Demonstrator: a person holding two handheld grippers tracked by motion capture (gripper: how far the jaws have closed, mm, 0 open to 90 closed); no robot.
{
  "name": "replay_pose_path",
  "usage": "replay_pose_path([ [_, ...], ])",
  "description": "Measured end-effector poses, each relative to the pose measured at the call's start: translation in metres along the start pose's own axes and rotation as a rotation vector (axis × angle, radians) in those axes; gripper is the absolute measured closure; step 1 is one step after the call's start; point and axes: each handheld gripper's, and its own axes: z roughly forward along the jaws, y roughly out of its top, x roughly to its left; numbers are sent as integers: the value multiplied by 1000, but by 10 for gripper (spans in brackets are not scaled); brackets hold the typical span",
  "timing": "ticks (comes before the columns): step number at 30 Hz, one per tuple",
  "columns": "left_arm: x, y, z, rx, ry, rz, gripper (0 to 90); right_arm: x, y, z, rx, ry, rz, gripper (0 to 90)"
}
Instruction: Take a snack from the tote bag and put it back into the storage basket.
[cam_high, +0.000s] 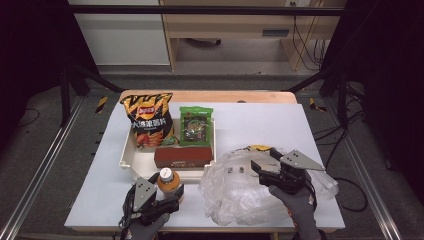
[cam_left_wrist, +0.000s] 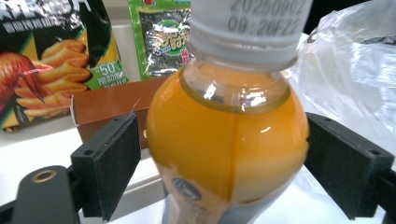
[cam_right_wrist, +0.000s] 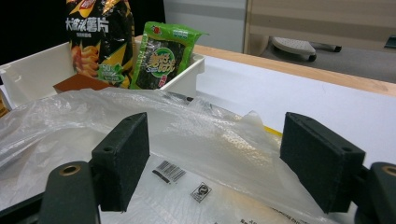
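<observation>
Left gripper view showed the left gripper (cam_left_wrist: 224, 154) with jaws apart, flanking the orange juice bottle (cam_left_wrist: 229, 140) at frame centre; the right gripper (cam_right_wrist: 229, 158) gaped over the plastic bag (cam_right_wrist: 196, 135).
</observation>
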Motion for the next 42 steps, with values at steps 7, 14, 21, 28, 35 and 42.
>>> replay_pose_path([
  [7,-3,2,4,-3,40,5,266,0,0,0,4,2,-1,244],
  [14,-3,4,2,3,33,7,293,0,0,0,3,1,-1,244],
  [21,8,18,-10,-21,-21,22,294,-1,0,0,0,1,2,244],
  [28,29,37,-19,-19,-53,33,295,-1,0,0,-3,0,1,243],
  [35,47,56,-26,-35,-80,70,295,-1,1,-1,-7,-2,0,239],
  [42,68,67,-31,-51,-77,74,295,-1,2,-2,-11,-5,-2,238],
])
